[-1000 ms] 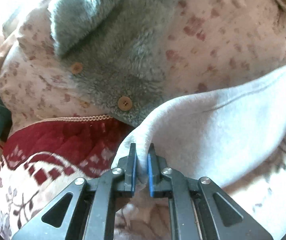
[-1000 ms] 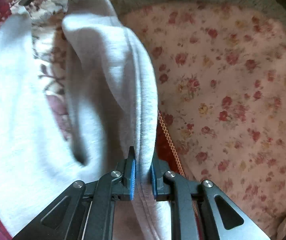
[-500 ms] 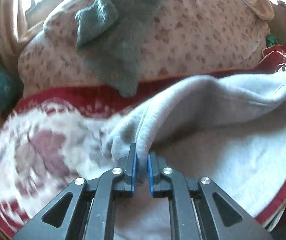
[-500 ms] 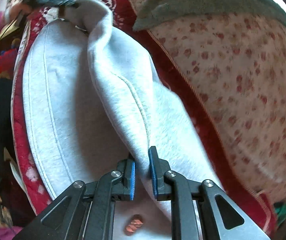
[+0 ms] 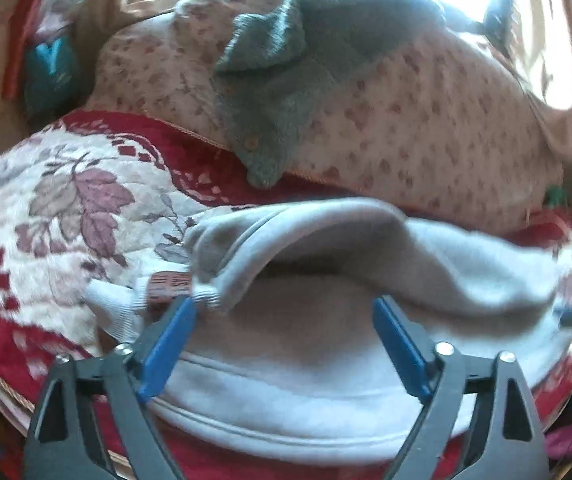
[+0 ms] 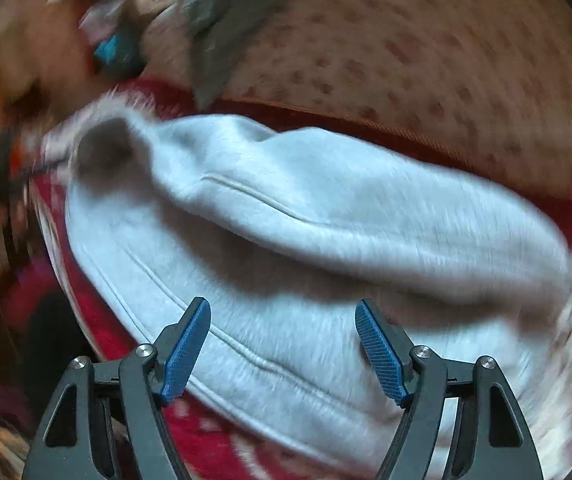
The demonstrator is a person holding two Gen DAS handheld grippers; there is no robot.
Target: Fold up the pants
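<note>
Light grey pants [image 5: 325, 392] lie folded over on a red and cream blanket [image 5: 66, 208]; the top layer [image 6: 345, 208] bulges loosely over the lower one. A red label [image 5: 170, 280] and white waistband end show at the fold's left end. My left gripper [image 5: 284, 324] hangs just over the pants with its jaws opening wide, and its blue pads [image 5: 170, 344] press on nothing. My right gripper [image 6: 284, 336] is likewise opening above the grey cloth, its pads [image 6: 379, 348] clear of the fabric. The right wrist view is blurred.
A floral quilt [image 5: 425, 120] is heaped behind the pants, with a grey fleece garment [image 5: 286, 80] with buttons draped over it. A teal packet [image 5: 52, 64] sits at the far left by the wall. The blanket's edge [image 5: 2, 392] drops off at the near left.
Both grippers were shut on the pants' lifted fold. They carried it across and over the lower layer, then opened and let it go, so the fold now rests on the pants.
</note>
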